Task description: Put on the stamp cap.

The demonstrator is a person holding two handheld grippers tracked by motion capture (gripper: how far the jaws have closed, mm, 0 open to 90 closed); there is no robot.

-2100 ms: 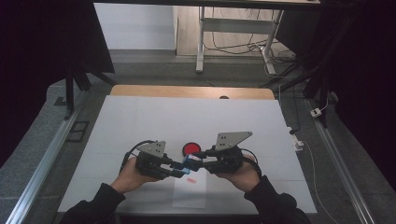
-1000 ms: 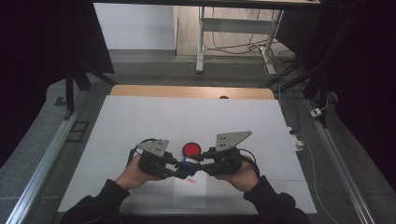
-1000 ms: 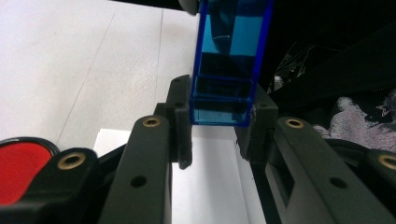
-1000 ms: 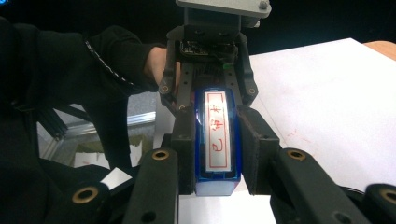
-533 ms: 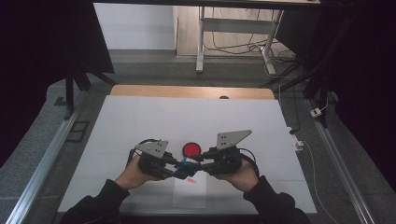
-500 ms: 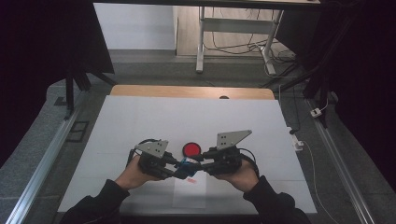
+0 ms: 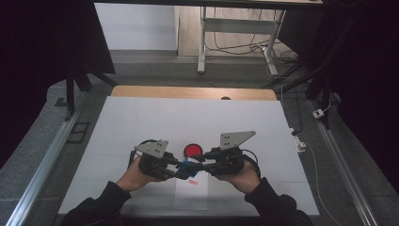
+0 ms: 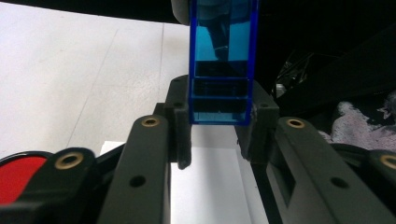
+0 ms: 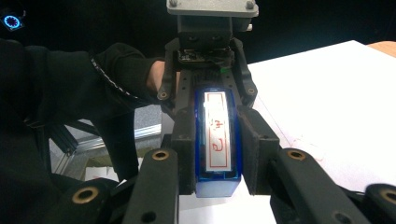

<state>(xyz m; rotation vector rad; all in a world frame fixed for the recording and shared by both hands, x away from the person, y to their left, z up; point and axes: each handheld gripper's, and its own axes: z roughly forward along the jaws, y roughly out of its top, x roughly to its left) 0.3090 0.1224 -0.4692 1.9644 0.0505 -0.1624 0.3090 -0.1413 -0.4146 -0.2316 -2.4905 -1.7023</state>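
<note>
Nearest the person, both hands are drawn in close over the front of the counter [image 7: 141,122], and the left gripper [image 7: 175,167] and right gripper [image 7: 200,165] point at each other with one small blue box [image 7: 187,165] bridged between them. Each gripper has its jaws closed on an end of the box, so it hangs just above the white sheet [image 7: 190,195] instead of lying on it. Holding it from both ends like this looks like a way to pull or slide two parts of it apart, or to pass it across; I cannot tell which.

The left gripper view looks along the box's length: a clear blue shell [image 8: 220,60], its near end pinched between the two pads, with darker layers inside. The right gripper view gives what the others miss: the box's face [image 9: 218,135], a white label with a red outline and red handwriting, and beyond it the opposite gripper [image 9: 212,56] clamped on the far end, a dark sleeve [image 9: 84,79] behind it.

Just past the grippers a red disc [image 7: 192,150] lies on the counter, apart from the box and untouched; its edge [image 8: 18,175] also peeks into the left gripper view. Farther off, the high view alone takes in the counter's wooden back edge [image 7: 188,92] and the floor beyond.
</note>
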